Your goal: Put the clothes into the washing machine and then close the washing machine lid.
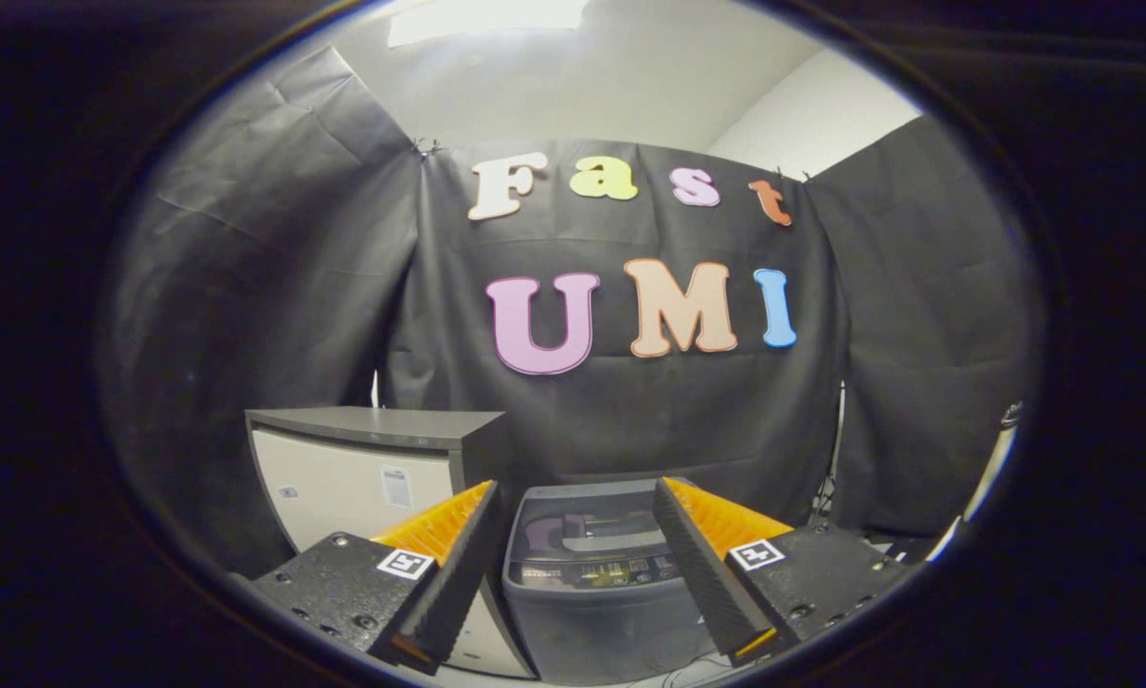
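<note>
Washing machine (592, 564): grey top-loader, standing beyond and between the fingers, against the booth's black cloth wall; lid (587, 530) appears down, with something purplish showing through its window.
Gripper (573, 554): fingers spread wide, nothing between them, held back from the machine.
Clothes: not identifiable; whether any lie inside the drum cannot be told.
Step in hand: judged as approach to the machine.
Technique: keep the fingers centred on the lid's front edge, advance level, and confirm the lid's position before contact.
Cabinet (372, 468): grey-topped, pale-fronted unit just beside the machine, on the left finger's side.
Surface: floor under the machine is barely visible.
Room: white ceiling and wall above the cloth.
</note>
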A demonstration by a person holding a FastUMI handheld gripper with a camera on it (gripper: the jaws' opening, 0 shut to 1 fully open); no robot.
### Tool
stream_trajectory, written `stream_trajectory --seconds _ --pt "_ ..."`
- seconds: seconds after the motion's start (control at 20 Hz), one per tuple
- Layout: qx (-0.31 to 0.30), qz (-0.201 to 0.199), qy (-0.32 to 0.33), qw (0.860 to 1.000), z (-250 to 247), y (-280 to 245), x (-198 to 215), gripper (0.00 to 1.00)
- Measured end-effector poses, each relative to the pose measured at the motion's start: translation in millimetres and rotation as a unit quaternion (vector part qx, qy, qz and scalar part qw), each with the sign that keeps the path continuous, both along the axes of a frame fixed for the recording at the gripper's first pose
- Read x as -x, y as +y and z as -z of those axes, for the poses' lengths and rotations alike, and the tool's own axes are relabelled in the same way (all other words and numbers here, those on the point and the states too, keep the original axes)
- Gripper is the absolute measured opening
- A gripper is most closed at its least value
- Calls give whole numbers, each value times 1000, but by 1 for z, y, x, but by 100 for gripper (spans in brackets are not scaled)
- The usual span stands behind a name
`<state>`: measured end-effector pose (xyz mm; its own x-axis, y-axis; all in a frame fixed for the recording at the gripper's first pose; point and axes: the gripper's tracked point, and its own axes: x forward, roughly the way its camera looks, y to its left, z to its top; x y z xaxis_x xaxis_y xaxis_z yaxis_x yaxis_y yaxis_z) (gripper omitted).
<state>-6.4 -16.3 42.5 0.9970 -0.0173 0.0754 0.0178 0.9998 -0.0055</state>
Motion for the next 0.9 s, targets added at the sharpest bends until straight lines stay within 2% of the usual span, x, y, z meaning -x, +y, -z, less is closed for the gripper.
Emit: stream_trajectory --seconds 0.65,0.9 --pt "8 -2 3 1000 7 0 0 97" --pt "-1 -6 -11 1000 -6 -2 1 96"
